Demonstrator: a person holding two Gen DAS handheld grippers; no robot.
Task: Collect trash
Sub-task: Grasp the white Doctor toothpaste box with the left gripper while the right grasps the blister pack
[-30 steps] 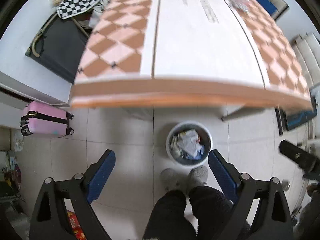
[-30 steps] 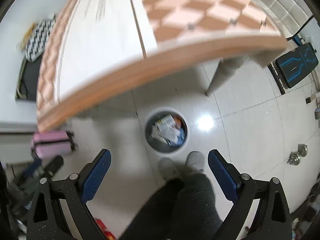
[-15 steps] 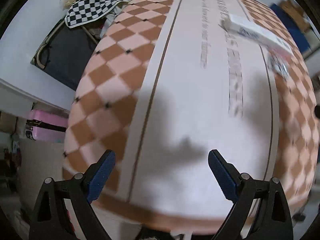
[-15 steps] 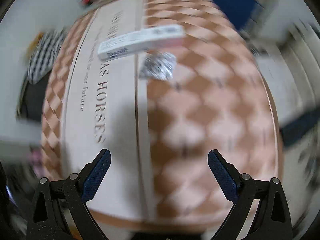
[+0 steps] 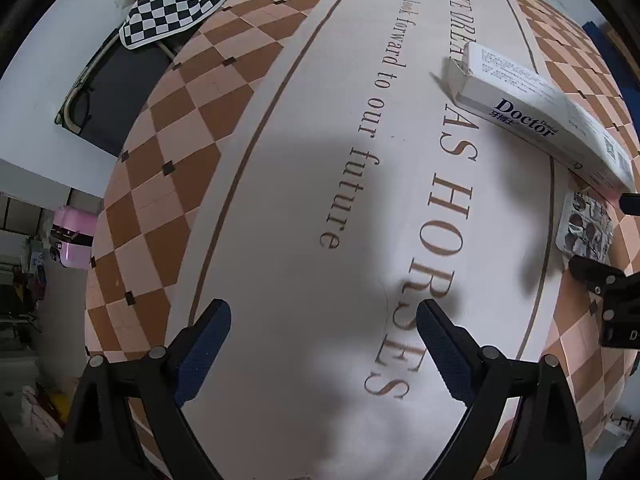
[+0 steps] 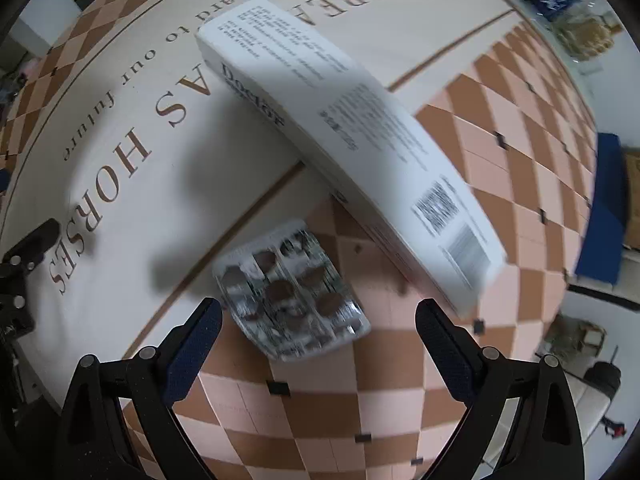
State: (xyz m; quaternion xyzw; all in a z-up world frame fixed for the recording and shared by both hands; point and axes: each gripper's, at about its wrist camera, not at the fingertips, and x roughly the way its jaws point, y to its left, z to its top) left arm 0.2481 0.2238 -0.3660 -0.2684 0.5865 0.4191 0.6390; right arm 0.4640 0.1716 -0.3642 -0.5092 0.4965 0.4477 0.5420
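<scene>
A long white toothpaste box marked "Doctor" lies across the table, also seen at the upper right in the left wrist view as the box. A used silver blister pack lies flat beside it; the same pack shows at the right edge of the left wrist view. My right gripper hangs open right over the blister pack, touching nothing. My left gripper is open above bare lettered tablecloth, left of both items.
The table wears a cream and brown checked cloth with large lettering. A checkered cloth lies on a dark case beyond the table's far left. A pink suitcase stands on the floor at left. Clutter sits at the table's far end.
Both grippers swung up from the floor bin and the person's feet to over the table top. The right one rolled and closed in on the blister pack. Both stayed open.
</scene>
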